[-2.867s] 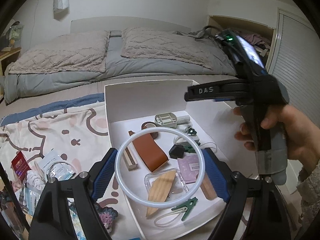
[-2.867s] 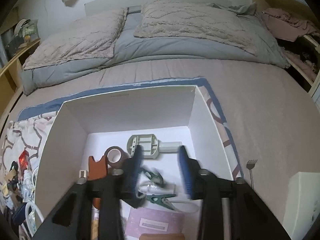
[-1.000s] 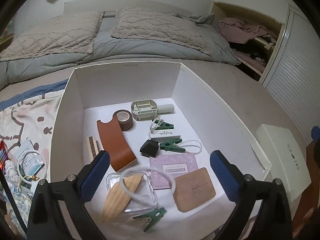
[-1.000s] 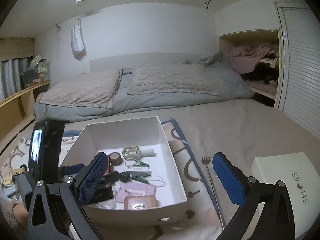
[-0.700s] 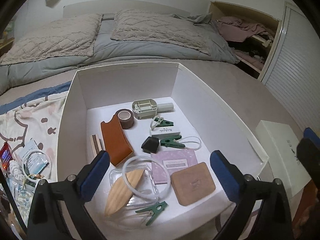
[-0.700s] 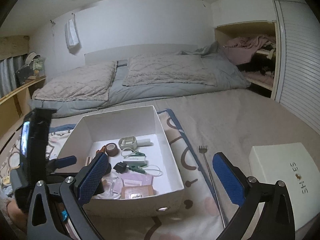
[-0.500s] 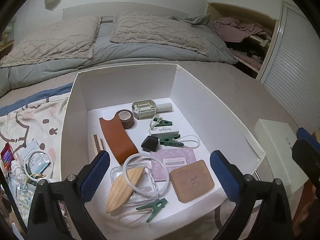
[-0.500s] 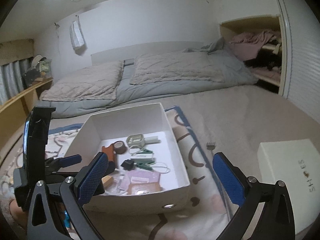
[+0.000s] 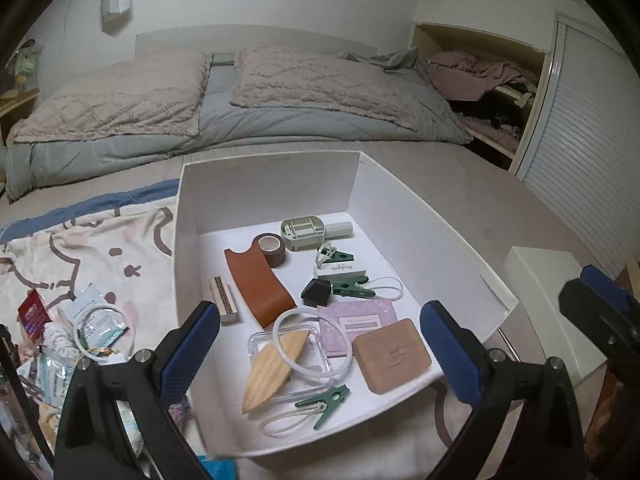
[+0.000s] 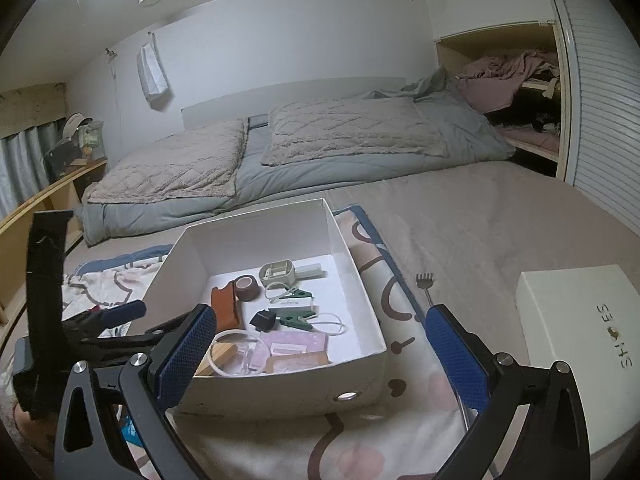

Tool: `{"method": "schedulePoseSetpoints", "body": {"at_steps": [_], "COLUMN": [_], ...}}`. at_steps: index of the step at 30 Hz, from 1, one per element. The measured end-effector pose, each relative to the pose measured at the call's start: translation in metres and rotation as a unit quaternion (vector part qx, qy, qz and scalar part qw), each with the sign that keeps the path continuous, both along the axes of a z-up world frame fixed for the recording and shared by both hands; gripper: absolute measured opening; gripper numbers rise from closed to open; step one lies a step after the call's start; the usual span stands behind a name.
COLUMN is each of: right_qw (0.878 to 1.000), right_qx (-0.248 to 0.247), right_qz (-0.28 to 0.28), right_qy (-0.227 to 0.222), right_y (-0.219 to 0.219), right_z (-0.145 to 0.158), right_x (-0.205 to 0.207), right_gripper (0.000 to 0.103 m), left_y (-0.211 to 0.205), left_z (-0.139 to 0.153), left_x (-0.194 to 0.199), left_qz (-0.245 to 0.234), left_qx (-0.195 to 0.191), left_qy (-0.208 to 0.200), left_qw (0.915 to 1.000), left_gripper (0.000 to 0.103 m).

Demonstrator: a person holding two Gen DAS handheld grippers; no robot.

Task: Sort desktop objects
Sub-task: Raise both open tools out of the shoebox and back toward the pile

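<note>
The left gripper (image 9: 320, 348) has its jaws spread wide and grasps nothing, framing the lower half of its view over the white box (image 9: 448, 240); the right gripper (image 10: 320, 350) is likewise released and empty, low in its frame. Inside the box, at lower centre of the left view, the white ring (image 9: 282, 326) lies across a wooden leaf-shaped piece (image 9: 268, 372) on a clear tray; a second ring (image 9: 102, 330) rests among clutter at lower left, outside the box.
</note>
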State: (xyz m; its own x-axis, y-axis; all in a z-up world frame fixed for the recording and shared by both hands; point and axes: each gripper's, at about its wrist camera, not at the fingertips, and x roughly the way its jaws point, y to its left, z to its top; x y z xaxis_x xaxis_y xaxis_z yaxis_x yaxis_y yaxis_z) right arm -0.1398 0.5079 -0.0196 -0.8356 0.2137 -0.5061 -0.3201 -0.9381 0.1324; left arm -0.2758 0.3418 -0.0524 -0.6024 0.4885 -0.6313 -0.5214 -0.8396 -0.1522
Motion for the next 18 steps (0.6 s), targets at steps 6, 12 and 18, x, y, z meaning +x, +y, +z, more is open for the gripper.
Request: {"method": "schedulePoseSetpoints", "body": {"at_steps": [6, 12, 18], "right_qw": [1.000, 1.000, 1.000], "right_qx": [0.017, 0.009, 0.016], "right_qz": [-0.008, -0.023, -0.018], "right_qy": [0.002, 0.007, 0.013], "right_y": [-0.008, -0.014, -0.028], "right_z": [0.005, 0.011, 0.019], "right_x": [0.007, 0.015, 0.025], "right_gripper": [0.103, 0.103, 0.103], "left_y": [-0.014, -0.036, -0.057], "left_z": [0.014, 0.032, 0.048], "left_x": [0.013, 0.028, 0.044], "left_qz": [-0.004, -0.001, 0.000], "left_qx": [0.003, 0.009, 0.015], "left_qy": [0.019, 0.040, 0.055], "left_qw": [0.9998, 0.9991, 0.9984], "left_gripper": [0.101, 0.101, 0.101]}}
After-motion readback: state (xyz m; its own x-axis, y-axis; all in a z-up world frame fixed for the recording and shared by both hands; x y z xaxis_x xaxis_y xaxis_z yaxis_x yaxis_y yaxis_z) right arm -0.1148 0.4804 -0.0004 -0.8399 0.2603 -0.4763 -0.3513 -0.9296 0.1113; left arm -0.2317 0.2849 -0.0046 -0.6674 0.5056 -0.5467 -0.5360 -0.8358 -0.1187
